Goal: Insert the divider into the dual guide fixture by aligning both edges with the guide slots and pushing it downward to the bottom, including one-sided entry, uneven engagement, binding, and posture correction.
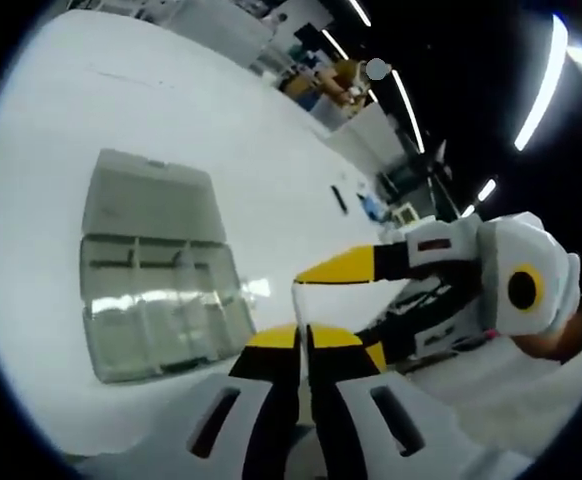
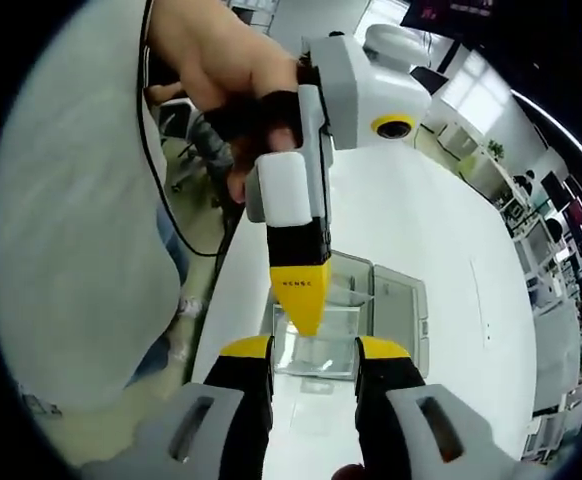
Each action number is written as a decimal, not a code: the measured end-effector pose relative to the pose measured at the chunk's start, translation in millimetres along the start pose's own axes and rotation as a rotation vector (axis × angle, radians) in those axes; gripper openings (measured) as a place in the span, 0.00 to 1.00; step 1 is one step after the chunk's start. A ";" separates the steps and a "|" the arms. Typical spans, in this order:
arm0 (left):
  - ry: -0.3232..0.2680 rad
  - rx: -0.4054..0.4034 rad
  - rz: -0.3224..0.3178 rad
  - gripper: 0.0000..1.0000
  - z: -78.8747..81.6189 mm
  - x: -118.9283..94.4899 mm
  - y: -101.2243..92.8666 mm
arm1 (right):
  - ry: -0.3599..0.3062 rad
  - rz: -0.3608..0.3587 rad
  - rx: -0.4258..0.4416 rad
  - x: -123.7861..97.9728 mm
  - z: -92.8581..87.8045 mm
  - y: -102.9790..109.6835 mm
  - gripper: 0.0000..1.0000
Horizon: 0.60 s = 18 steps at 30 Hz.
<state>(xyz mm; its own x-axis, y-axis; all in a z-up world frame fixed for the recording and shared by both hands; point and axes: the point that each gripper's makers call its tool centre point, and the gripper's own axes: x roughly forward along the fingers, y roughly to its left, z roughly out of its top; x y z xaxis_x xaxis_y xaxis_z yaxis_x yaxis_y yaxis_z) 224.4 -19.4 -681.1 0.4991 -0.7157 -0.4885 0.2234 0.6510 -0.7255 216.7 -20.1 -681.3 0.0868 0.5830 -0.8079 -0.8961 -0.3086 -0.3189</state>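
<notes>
Dual guide fixture [image 1: 156,300]: clear plastic box, lid [image 1: 146,195] hinged open and lying flat behind it, resting on the white bench [image 1: 271,150]; left of centre in the left gripper view, lower centre in the right gripper view [image 2: 346,320]. Internal partitions visible in the tray.

Divider [image 1: 299,315]: thin pale translucent strip, seen edge-on at lower centre of the left gripper view, raised above the bench beside the fixture.

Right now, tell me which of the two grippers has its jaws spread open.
The right gripper: in the right gripper view its yellow-tipped jaws stand wide apart. On the left gripper, the jaws are closed almost together.
</notes>
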 end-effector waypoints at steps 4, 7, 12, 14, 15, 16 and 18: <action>-0.012 -0.003 -0.007 0.00 0.9 -1.6 1.5 | 0.003 -0.002 -0.006 0.8 1.1 -1.2 0.27; -0.006 -0.016 -0.015 0.00 -0.3 -1.3 2.5 | 0.001 0.007 -0.009 1.7 0.9 -0.4 0.27; -0.013 -0.058 -0.030 0.00 0.4 -1.4 3.9 | 0.003 0.003 -0.021 1.8 1.3 -1.3 0.28; -0.017 -0.067 -0.038 0.00 1.5 -1.8 2.9 | 0.000 0.002 -0.022 1.5 1.9 -2.1 0.29; -0.017 -0.054 -0.032 0.00 1.6 -1.7 4.1 | -0.002 -0.002 -0.021 1.4 2.3 -2.9 0.28; -0.016 -0.053 -0.033 0.00 1.5 -1.6 3.9 | -0.003 -0.005 -0.029 1.0 2.4 -4.0 0.27; -0.028 -0.056 -0.040 0.00 4.1 -1.8 3.4 | -0.004 -0.009 -0.032 0.9 2.5 -5.4 0.28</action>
<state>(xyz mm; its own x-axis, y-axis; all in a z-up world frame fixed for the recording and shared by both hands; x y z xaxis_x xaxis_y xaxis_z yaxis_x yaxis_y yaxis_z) 227.7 -14.8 -680.7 0.5145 -0.7330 -0.4450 0.1969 0.6060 -0.7707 220.6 -15.9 -679.1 0.0932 0.5889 -0.8028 -0.8808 -0.3272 -0.3422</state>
